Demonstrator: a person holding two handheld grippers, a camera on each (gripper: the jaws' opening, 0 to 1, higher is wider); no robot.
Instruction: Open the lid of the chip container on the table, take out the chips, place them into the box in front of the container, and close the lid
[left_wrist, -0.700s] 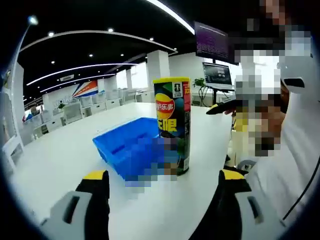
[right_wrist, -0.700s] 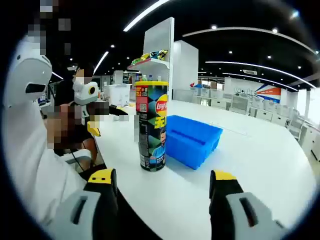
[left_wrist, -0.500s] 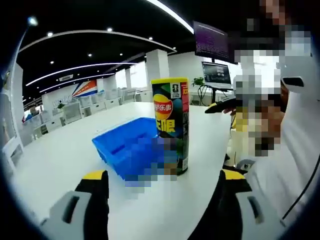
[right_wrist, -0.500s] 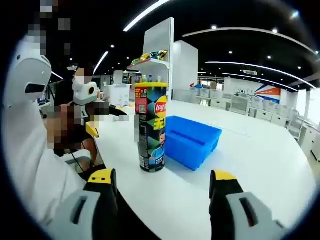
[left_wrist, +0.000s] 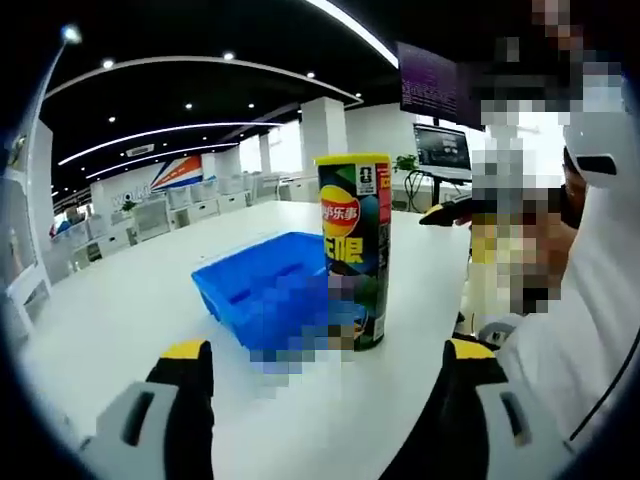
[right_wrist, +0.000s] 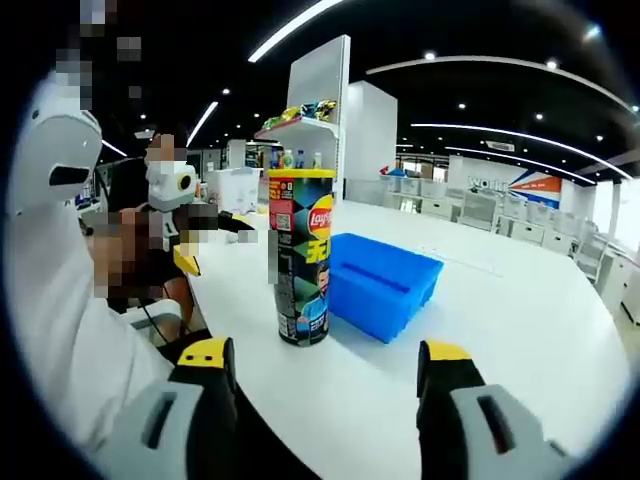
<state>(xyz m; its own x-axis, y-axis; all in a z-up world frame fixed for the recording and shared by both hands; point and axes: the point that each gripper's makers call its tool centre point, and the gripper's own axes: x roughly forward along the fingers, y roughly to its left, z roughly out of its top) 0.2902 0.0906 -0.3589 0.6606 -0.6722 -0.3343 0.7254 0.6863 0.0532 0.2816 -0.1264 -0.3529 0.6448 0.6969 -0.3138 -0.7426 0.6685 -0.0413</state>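
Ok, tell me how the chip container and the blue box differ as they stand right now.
The chip container is a tall, upright cylinder; the blue box is low, wide and rectangular. The container is printed in many colours with a yellow rim, the box plain blue. The container's lid looks on, while the box is open-topped. Both stand side by side on the white table, untouched by either gripper.

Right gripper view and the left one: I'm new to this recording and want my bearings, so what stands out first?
A tall chip can with its lid on stands upright on the white table, close beside a blue box. Both grippers are open, the left gripper and the right gripper, each short of the can and touching nothing.
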